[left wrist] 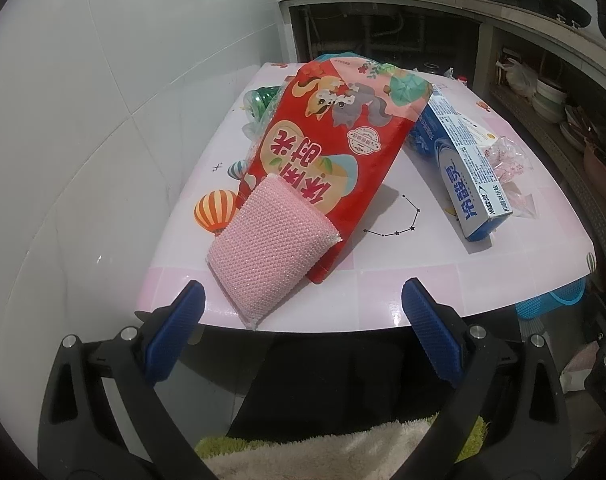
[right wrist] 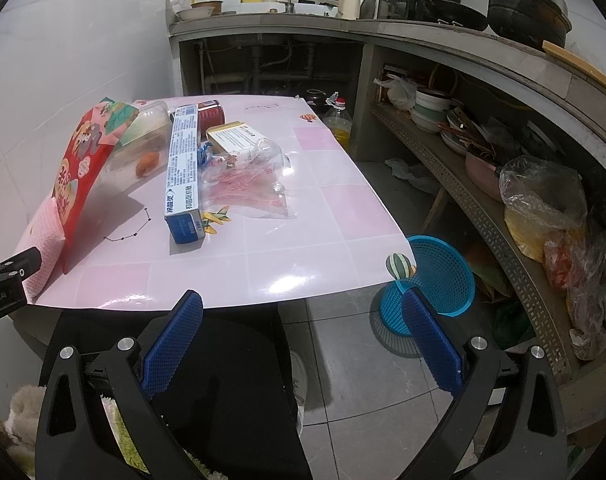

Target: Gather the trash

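Observation:
A pink table (left wrist: 383, 256) holds trash. A pink scouring sponge (left wrist: 269, 246) lies at the near edge, leaning on a red snack bag (left wrist: 327, 140). A blue-white toothpaste box (left wrist: 463, 160) lies to the right beside a clear plastic bag (left wrist: 507, 164). My left gripper (left wrist: 301, 300) is open, just short of the sponge. My right gripper (right wrist: 301, 312) is open at the table's near edge (right wrist: 263, 280), apart from the toothpaste box (right wrist: 183, 176), the clear bag (right wrist: 247, 188), the snack bag (right wrist: 83, 160) and a small carton (right wrist: 235, 138). A blue mesh bin (right wrist: 439, 276) stands on the floor at the right.
A clear plastic container (right wrist: 143, 140) and a red can (right wrist: 211, 114) sit at the table's back. A green bottle (left wrist: 263, 98) lies behind the snack bag. A white tiled wall is on the left. A shelf (right wrist: 483, 208) with bowls and bags runs along the right.

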